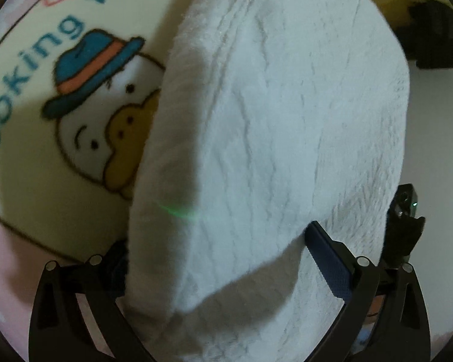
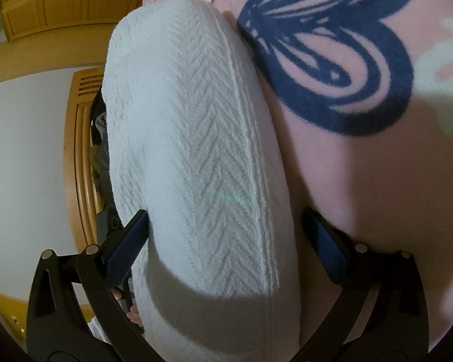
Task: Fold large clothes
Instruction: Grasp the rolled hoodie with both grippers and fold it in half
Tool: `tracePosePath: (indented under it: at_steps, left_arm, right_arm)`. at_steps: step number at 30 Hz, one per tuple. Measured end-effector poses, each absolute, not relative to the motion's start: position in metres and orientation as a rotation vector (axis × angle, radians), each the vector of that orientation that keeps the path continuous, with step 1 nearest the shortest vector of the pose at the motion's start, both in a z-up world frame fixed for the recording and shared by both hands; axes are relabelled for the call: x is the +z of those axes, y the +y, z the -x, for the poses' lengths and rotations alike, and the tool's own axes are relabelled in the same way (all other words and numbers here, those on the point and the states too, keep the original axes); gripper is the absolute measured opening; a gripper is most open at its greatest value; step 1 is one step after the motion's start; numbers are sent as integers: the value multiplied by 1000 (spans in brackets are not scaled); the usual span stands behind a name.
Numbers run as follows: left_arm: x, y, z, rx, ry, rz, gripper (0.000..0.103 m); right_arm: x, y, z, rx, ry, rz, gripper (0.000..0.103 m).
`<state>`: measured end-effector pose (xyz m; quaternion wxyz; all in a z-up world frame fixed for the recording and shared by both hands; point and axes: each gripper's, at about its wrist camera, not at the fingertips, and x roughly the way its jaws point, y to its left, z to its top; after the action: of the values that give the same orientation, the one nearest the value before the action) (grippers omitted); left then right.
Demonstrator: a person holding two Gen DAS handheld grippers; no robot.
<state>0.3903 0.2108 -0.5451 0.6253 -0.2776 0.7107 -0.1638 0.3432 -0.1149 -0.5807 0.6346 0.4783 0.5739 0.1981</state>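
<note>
A thick white knitted garment with a fluffy underside point(image 1: 271, 126) fills the left wrist view and hangs lifted above a printed blanket. My left gripper point(image 1: 220, 256) has the fabric between its fingers; the right pad point(image 1: 329, 268) presses on it and the left finger is hidden behind the cloth. In the right wrist view the same garment point(image 2: 196, 150) shows a herringbone knit and runs between the fingers of my right gripper point(image 2: 226, 241). The left pad point(image 2: 126, 241) touches the fabric; the right pad point(image 2: 326, 241) stands apart from it, against the pink blanket.
A cream and pink blanket with a cartoon duck in a blue hat point(image 1: 96, 105) and a navy butterfly point(image 2: 332, 51) lies under the garment. Wooden cupboard doors point(image 2: 69, 3), a white wall point(image 2: 24, 157) and a dark object point(image 1: 435, 36) lie at the edges.
</note>
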Motion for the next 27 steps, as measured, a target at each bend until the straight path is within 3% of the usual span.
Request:
tracePosePath:
  at_steps: [4,6,8,14,22,27]
  left_arm:
    - [-528,210,-376,-364,1601,658,74]
    - [-516,214,-370,-367,1583,709,54]
    - [-503,219,-364,-357,1560,743,50]
    - [-461,196,-362,-359,1565,650,45]
    - [-369,135,-385,-465,1576,394,43]
    - [-327,89,-383,-508,1525,375,42]
  right_arm:
    - [-577,-116,-342,477,1344,-1133,89]
    - [-571,-114,-339,483,1335,-1114,85]
    - [-567,-116,-335,497,1326,-1140,82]
    - [-542,-123,-326,505,1283,-1174,71]
    - [-507,-153,-311,593,1181,-1271,71]
    - [-477,-185,-295,662,1102,-1294,71]
